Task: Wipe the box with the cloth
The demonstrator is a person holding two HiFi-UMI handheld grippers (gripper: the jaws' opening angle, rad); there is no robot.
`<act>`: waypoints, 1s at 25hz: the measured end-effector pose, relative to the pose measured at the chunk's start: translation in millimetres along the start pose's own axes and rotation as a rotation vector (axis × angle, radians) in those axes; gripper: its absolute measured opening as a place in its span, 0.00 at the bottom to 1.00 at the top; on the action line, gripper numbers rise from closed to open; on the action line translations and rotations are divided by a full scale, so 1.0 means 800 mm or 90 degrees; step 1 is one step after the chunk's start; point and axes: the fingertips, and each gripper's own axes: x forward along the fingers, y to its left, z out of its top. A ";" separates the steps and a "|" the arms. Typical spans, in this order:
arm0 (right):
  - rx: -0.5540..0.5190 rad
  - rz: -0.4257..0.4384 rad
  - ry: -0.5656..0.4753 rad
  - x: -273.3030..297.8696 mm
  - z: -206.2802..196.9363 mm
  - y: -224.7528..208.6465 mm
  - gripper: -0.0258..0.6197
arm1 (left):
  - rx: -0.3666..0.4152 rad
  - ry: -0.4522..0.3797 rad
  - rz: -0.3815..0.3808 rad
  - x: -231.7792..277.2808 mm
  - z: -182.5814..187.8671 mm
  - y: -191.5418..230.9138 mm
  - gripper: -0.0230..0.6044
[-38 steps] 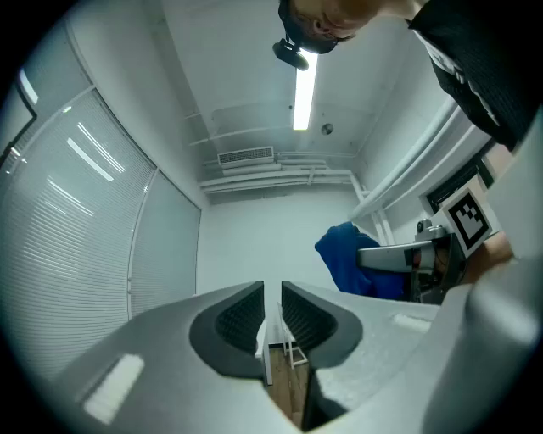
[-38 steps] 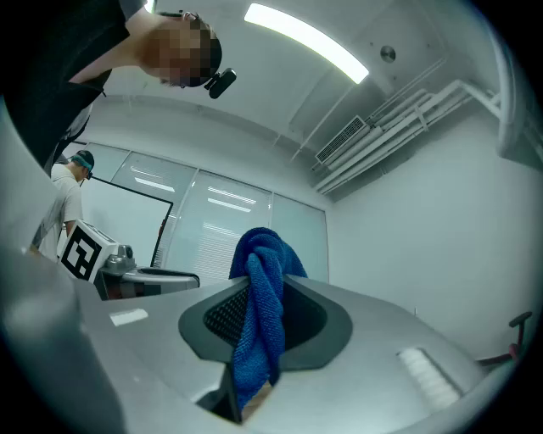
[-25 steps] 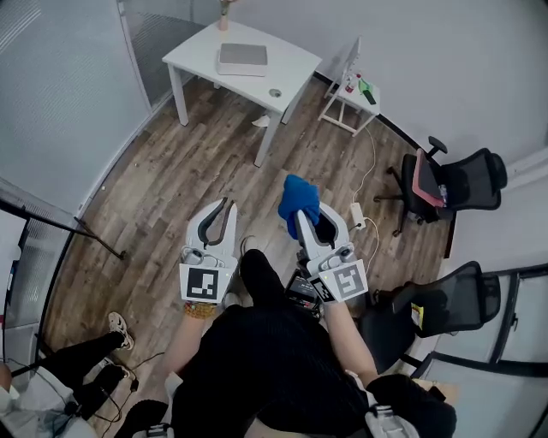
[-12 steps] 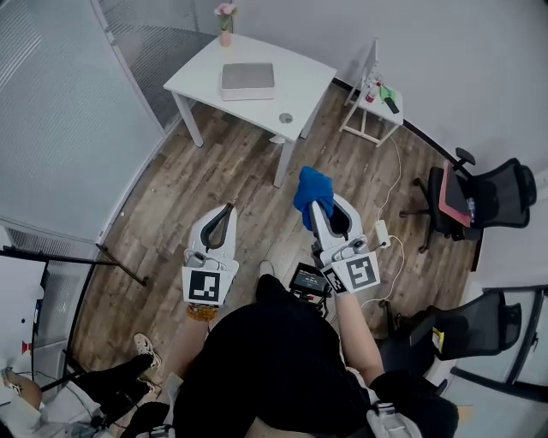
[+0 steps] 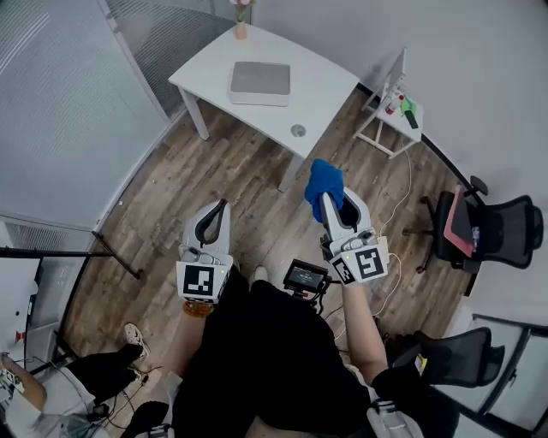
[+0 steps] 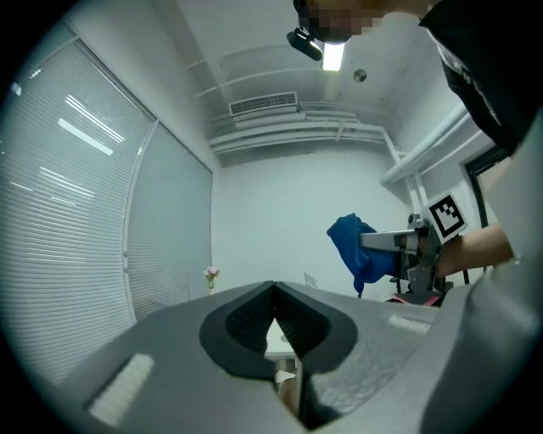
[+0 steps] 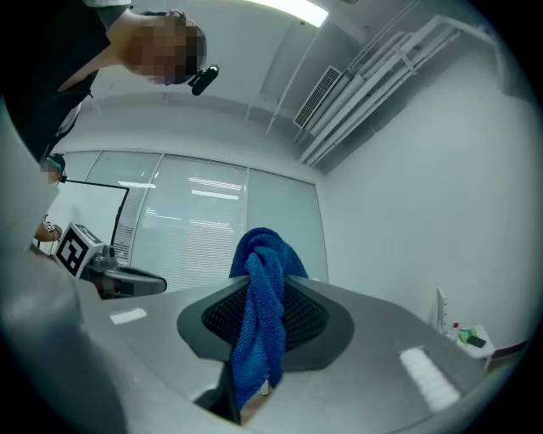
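The right tongs (image 7: 265, 286) are clamped on a blue cloth (image 7: 260, 326). In the right gripper view the cloth is pinched between the two dark pads. A bunched fold sticks up past the tips and a twisted tail hangs down between the jaws. In the head view the cloth shows as a blue bundle at the front end of these tongs, held in the air above the wooden floor (image 5: 163, 201). It appears just short of the near corner of the white tabletop (image 5: 321, 81) and does not touch it.

The left tongs (image 6: 273, 286) are closed with nothing in them. In the left gripper view their tips meet in a point, and only the room shows through the small gap behind the tips. They are held beside the right tongs and apart from them, and both point roughly toward the tabletop.

The box (image 5: 260, 82), flat and grey, lies on the tabletop toward its far side, well apart from both tongs and from the cloth. A small round object (image 5: 298, 130) lies near the tabletop's near edge, and a vase with flowers (image 5: 242, 24) stands at its far corner. To the right, by the wall, a small white stand (image 5: 387, 128) carries a few bottles. Further right is a black office chair (image 5: 497, 231).
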 end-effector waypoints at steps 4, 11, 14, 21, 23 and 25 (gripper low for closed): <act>-0.007 0.008 0.012 0.056 -0.015 -0.020 0.20 | -0.007 0.001 0.001 0.044 -0.015 0.035 0.20; -0.013 -0.032 0.003 0.162 -0.009 -0.079 0.20 | -0.023 -0.019 -0.032 0.153 -0.025 0.120 0.20; -0.027 -0.060 -0.003 0.210 0.007 -0.117 0.20 | -0.017 -0.032 -0.064 0.203 -0.019 0.155 0.20; -0.095 -0.110 0.036 0.307 -0.004 -0.189 0.20 | -0.014 -0.008 -0.142 0.305 -0.052 0.231 0.20; -0.100 -0.120 0.058 0.331 -0.014 -0.205 0.20 | -0.018 0.008 -0.156 0.329 -0.066 0.249 0.20; -0.101 -0.127 0.083 0.351 -0.024 -0.222 0.20 | -0.032 0.026 -0.163 0.348 -0.078 0.260 0.20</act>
